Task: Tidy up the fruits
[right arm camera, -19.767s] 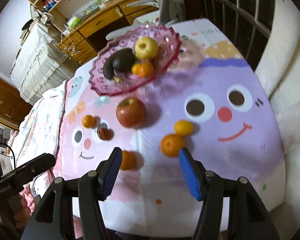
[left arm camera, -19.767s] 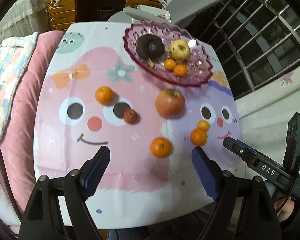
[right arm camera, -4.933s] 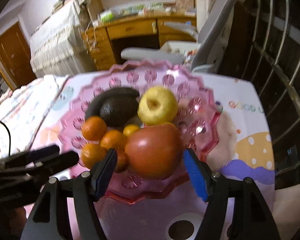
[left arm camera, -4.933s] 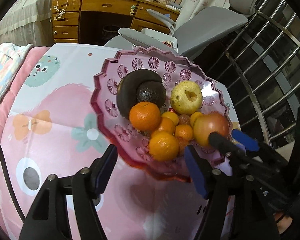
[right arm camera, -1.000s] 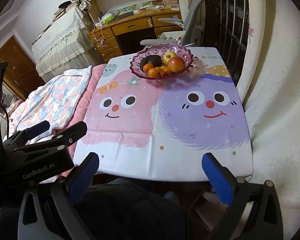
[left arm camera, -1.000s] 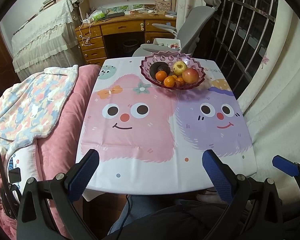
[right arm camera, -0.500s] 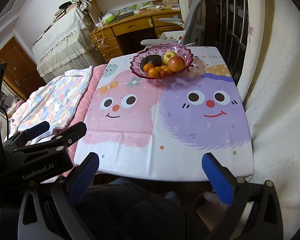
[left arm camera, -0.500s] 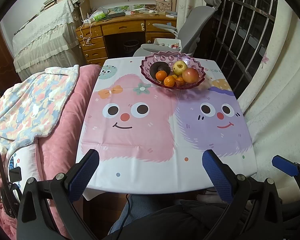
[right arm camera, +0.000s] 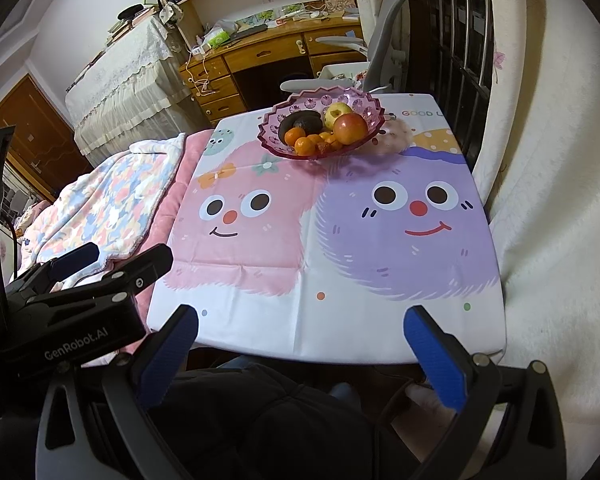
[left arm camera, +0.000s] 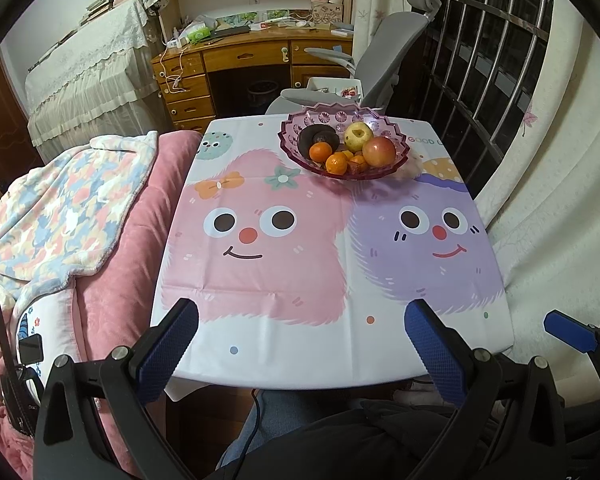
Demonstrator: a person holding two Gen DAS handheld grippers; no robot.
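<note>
A pink glass fruit bowl [left arm camera: 300, 126] [right arm camera: 364, 100] stands at the far end of the table. It holds a red apple [left arm camera: 379, 151] [right arm camera: 350, 128], a yellow pear [left arm camera: 357, 137] [right arm camera: 337, 112], a dark avocado [left arm camera: 323, 136] [right arm camera: 307, 123] and several oranges [left arm camera: 320, 151] [right arm camera: 304, 145]. My left gripper [left arm camera: 302, 344] is open and empty, held back over the near table edge. My right gripper [right arm camera: 300, 344] is open and empty, also at the near edge. The left gripper's body shows at the left of the right wrist view [right arm camera: 76, 300].
The table wears a cartoon-face cloth [left arm camera: 260, 264] [right arm camera: 340, 240]. A pink bed with a patterned blanket [left arm camera: 56, 208] lies to the left. A grey office chair [left arm camera: 380, 56] and wooden desk [left arm camera: 244, 64] stand behind the table. Window bars [left arm camera: 500, 60] and a white curtain are at right.
Nothing has visibly moved over the last second. Since several seconds ago, both grippers have pulled far back from the bowl, and all the fruit is in the bowl.
</note>
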